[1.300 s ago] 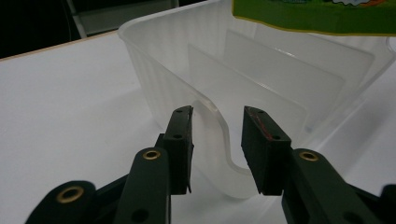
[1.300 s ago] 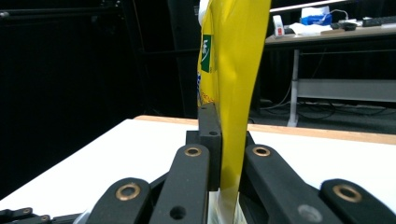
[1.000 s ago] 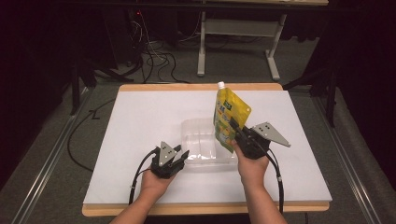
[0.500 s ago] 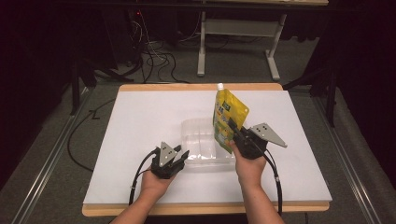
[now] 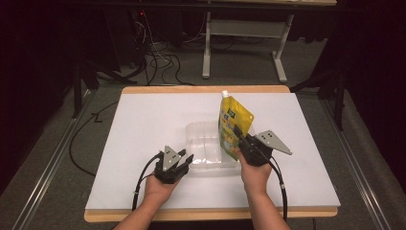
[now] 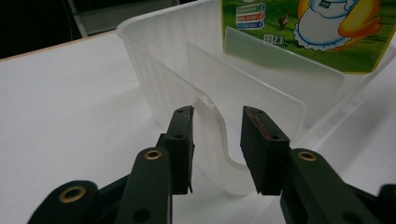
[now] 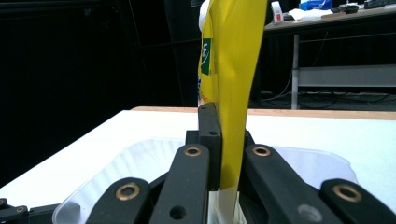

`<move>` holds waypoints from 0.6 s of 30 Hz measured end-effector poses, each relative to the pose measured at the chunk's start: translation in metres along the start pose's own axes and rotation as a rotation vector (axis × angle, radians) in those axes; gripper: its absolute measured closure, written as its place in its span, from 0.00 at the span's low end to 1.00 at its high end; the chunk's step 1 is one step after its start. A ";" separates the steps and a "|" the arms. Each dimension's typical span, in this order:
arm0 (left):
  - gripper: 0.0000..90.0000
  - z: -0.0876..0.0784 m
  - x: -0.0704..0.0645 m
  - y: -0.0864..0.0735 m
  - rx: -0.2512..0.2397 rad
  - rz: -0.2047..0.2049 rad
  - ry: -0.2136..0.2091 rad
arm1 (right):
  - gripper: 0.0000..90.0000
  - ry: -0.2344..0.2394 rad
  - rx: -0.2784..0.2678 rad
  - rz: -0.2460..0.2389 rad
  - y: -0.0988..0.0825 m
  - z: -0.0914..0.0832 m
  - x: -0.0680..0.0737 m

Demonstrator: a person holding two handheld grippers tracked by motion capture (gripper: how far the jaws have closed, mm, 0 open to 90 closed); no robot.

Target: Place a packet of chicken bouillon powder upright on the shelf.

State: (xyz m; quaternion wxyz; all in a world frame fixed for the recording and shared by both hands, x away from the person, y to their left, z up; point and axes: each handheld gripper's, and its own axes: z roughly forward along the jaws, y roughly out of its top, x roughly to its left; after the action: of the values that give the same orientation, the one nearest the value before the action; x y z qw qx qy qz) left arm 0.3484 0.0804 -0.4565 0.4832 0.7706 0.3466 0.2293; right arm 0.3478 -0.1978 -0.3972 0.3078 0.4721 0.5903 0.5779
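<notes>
Over the clear tub (image 5: 207, 143), right gripper (image 5: 241, 138) pinching yellow pouch (image 5: 233, 122), left gripper (image 5: 183, 161) parted astride tub's rim.

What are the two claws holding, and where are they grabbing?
The right gripper pinches the yellow pouch at its lower edge. The left gripper sits open around the clear tub's rim, holding nothing.

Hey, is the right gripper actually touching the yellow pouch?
Touching. In the right gripper view, the right gripper is shut on the yellow pouch, with both jaws pressed flat against its lower edge and no gap showing.
</notes>
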 end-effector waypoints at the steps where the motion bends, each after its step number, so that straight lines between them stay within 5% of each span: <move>1: 0.72 0.000 0.000 0.000 0.001 0.003 0.000 | 1.00 0.001 0.000 -0.002 -0.001 0.000 -0.001; 18: 0.73 -0.002 0.001 0.000 -0.007 -0.002 -0.002 | 1.00 -0.004 0.034 -0.049 -0.014 -0.004 0.002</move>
State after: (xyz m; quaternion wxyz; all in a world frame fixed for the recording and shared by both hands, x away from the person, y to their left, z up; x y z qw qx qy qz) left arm 0.3477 0.0821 -0.4558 0.4863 0.7689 0.3460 0.2294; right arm 0.3401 -0.1957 -0.4098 0.3150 0.4638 0.6109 0.5590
